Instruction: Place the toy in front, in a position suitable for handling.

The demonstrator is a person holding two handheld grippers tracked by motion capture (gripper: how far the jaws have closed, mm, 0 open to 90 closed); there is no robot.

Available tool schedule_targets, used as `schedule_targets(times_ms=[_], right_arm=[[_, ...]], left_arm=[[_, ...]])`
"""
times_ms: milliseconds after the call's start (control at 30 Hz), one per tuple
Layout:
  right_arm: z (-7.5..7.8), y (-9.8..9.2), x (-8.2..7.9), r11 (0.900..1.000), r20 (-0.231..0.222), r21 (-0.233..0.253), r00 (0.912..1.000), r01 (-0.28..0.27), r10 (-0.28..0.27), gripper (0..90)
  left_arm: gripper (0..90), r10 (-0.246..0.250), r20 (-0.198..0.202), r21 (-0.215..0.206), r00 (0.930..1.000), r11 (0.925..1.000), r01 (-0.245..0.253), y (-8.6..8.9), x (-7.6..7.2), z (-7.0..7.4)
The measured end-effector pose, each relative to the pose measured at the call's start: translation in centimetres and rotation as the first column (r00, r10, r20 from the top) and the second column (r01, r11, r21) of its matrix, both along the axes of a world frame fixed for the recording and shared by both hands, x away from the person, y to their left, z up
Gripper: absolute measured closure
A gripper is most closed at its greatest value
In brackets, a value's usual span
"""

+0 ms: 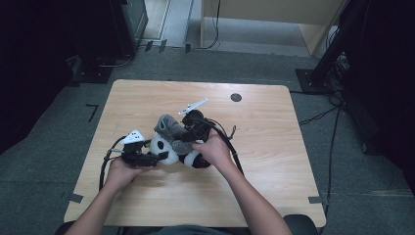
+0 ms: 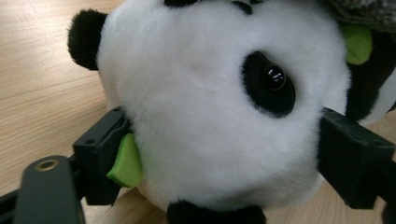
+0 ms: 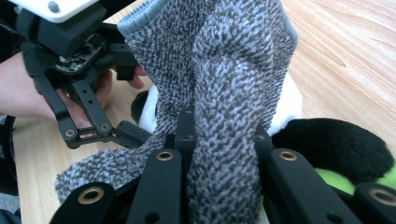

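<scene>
Table (image 1: 147, 98): a light wooden top that carries all the things; a small dark round disc (image 1: 236, 97) lies on it far beyond the panda, near the far edge.

Panda (image 1: 164, 147): a black-and-white plush toy lying on the table near its middle, between the two hands. In the left gripper view its white head (image 2: 210, 107) faces the camera, with one black ear (image 2: 86, 37), a black eye patch with a shiny eye (image 2: 273, 77), and green patches at its edges. In the right gripper view a black limb (image 3: 336, 140) of the panda lies on the table just right of the sock.

Sock (image 1: 171, 129): a grey knitted sock draped over the panda's top, its ribbed cuff (image 3: 140, 16) pointing away from the person.

Left hand-held gripper (image 1: 147, 157): held at the panda's left side. Its jaws stand apart with the panda's head between them, both pressing into the plush, so it is clamped on the panda. It also appears in the right gripper view (image 3: 119, 133), just left of the sock.

Right hand-held gripper (image 1: 188, 131): held over the panda from the right, a white plate (image 1: 193, 106) on its top beyond the panda. Its jaws are closed on a fold of the sock (image 3: 224, 140), pinched between them directly above the panda.
</scene>
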State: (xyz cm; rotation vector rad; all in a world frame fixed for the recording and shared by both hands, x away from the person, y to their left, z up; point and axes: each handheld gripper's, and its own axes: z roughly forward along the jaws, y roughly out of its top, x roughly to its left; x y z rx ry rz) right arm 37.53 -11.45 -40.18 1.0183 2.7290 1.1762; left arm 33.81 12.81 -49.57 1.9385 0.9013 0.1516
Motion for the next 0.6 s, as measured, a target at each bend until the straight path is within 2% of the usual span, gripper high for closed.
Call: schedule_targets(times_ms=[133, 233, 300, 367, 600], right_arm=[[0.3, 0.3, 0.4, 0.999, 0.010, -0.031, 0.9999, 0.008, -0.007, 74.5], [0.4, 0.2, 1.0, 0.996, 0.042, -0.081, 0.9988, 0.028, -0.025, 74.7], [0.2, -0.4, 1.7, 0.994, 0.038, -0.095, 0.9982, 0.050, -0.047, 75.0], [0.0, -1.1, 2.2, 0.994, 0.024, -0.092, 0.9979, 0.062, -0.060, 75.2], [0.0, -2.3, 2.8, 0.989, 0.049, -0.103, 0.9932, 0.110, -0.105, 75.2]], left_arm=[[25.2, 0.000, 0.005, 0.009, 1.0000, 1.0000, 0.000, 0.1, 0.0, 0.1], [26.3, -0.001, 0.009, 0.015, 1.0000, 0.9999, 0.001, 0.1, 0.0, 0.1], [26.3, -0.004, 0.010, 0.015, 0.9999, 0.9999, 0.004, 0.1, 0.0, 0.1], [26.3, -0.002, 0.009, 0.013, 1.0000, 0.9999, 0.002, 0.1, 0.0, 0.1], [26.6, 0.011, -0.001, 0.004, 0.9999, 0.9999, -0.011, 0.1, 0.1, 0.2]])
